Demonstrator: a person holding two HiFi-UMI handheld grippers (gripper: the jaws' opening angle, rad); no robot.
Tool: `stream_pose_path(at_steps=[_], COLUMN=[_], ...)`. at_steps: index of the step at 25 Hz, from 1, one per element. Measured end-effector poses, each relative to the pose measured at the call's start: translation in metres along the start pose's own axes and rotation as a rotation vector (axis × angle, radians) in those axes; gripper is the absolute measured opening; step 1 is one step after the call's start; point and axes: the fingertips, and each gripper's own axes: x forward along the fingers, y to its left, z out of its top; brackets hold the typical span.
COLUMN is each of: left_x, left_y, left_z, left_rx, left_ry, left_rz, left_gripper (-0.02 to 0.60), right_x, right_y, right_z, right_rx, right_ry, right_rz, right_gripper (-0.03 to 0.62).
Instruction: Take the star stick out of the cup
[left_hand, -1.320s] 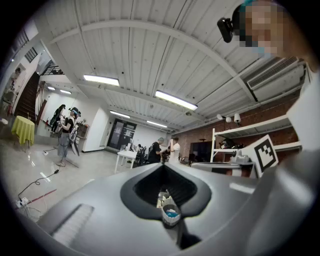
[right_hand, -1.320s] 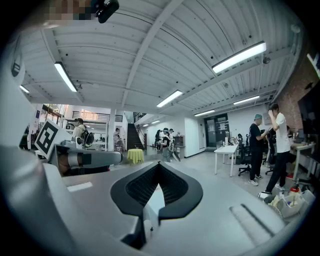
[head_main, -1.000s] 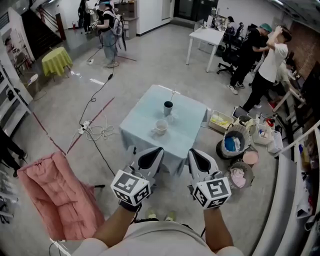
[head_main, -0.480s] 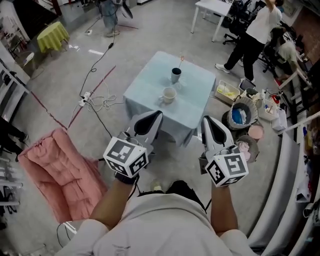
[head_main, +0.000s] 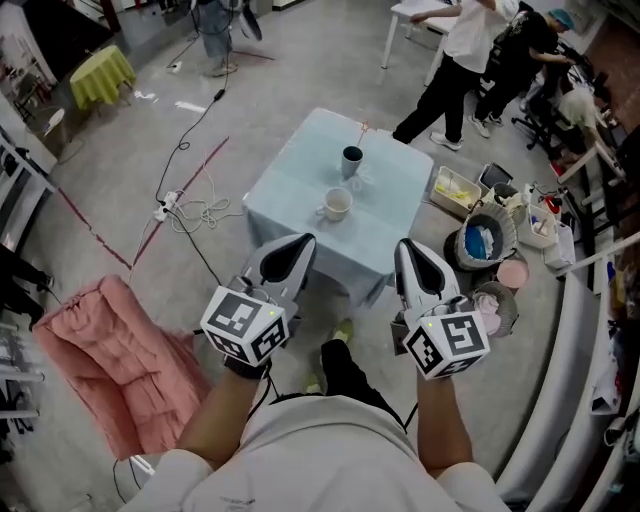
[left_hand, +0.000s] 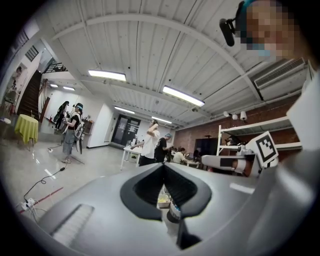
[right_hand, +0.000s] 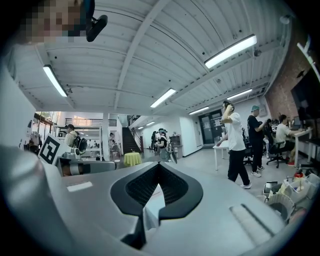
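A small table with a pale blue cloth (head_main: 300, 180) stands a few steps ahead of me. On it a dark cup (head_main: 351, 157) holds a thin stick (head_main: 362, 133); its star end is too small to make out. A white mug (head_main: 338, 204) sits nearer to me. My left gripper (head_main: 299, 244) and right gripper (head_main: 409, 248) are held side by side at waist height, well short of the table. Both are shut with nothing between the jaws, as the left gripper (left_hand: 162, 166) and right gripper (right_hand: 159, 165) show in their own views.
A pink padded seat (head_main: 110, 350) is on the floor at my left. Baskets and bins (head_main: 480, 245) crowd the table's right side, with a rail (head_main: 590, 330) beyond them. A cable and power strip (head_main: 185, 210) lie left of the table. People (head_main: 450, 65) stand at the back.
I have walked closer to the table, which looks larger and nearer now. Both grippers stay shut and level. The people at the back have shifted left.
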Motion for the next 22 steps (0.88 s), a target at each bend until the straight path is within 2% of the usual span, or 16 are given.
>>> stream_pose_path(at_steps=[12,22], left_x=[0.108,0.207], left_y=[0.064,0.104], left_z=[0.001,-0.018], left_rx=[0.016,0.072], left_ry=[0.054,0.146], left_rz=[0.035,0.052], left_gripper=[0.006,0.006], right_x=[0.115,0.186], right_y=[-0.066,-0.126], right_z=[0.003,0.000], right_rx=[0.025,0.070], right_ry=[0.022,0.036], right_rz=[0.071,0.129], right_gripper=[0.011,0.011])
